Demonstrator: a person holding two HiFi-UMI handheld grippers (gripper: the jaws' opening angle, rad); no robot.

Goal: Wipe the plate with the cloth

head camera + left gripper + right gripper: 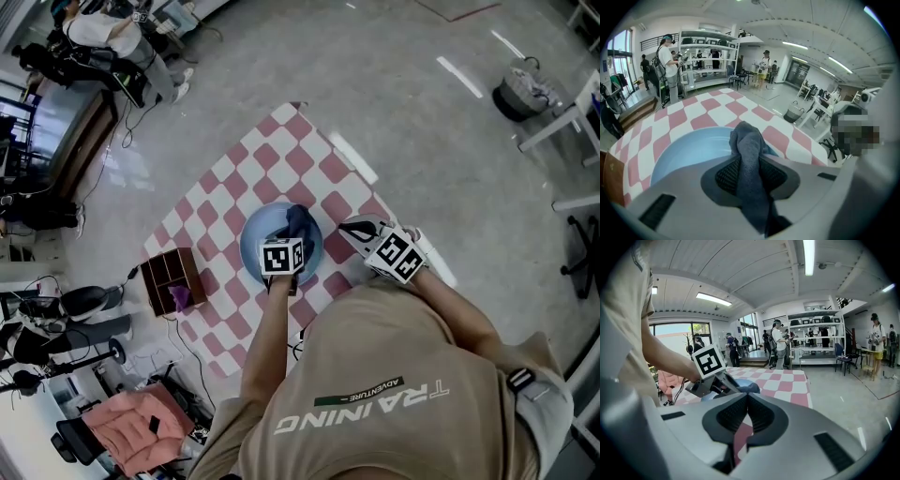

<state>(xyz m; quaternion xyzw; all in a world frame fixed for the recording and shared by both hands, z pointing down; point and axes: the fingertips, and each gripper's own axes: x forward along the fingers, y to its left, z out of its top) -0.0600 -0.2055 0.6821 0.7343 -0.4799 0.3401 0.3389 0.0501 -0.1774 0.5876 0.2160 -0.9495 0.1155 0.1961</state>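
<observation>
From where I stand, the person wears a loose, sand-coloured, short-sleeved T-shirt (375,441). White block lettering (361,411) across it reads TRAINING, and beside that sits a small dark label (359,392) with pale print. The left gripper (751,159) and the right gripper (746,396) are smooth light-grey shells cut with narrow black slots (832,446), their jaws lined with black ribbed pads (729,416). The left cube (283,255) and the right cube (398,255) are white, printed with black square markers.

A table (246,164) with a red-and-white checked top carries a light blue plate (253,236) near its middle and a brown wooden box (167,274) with compartments by its left edge.
</observation>
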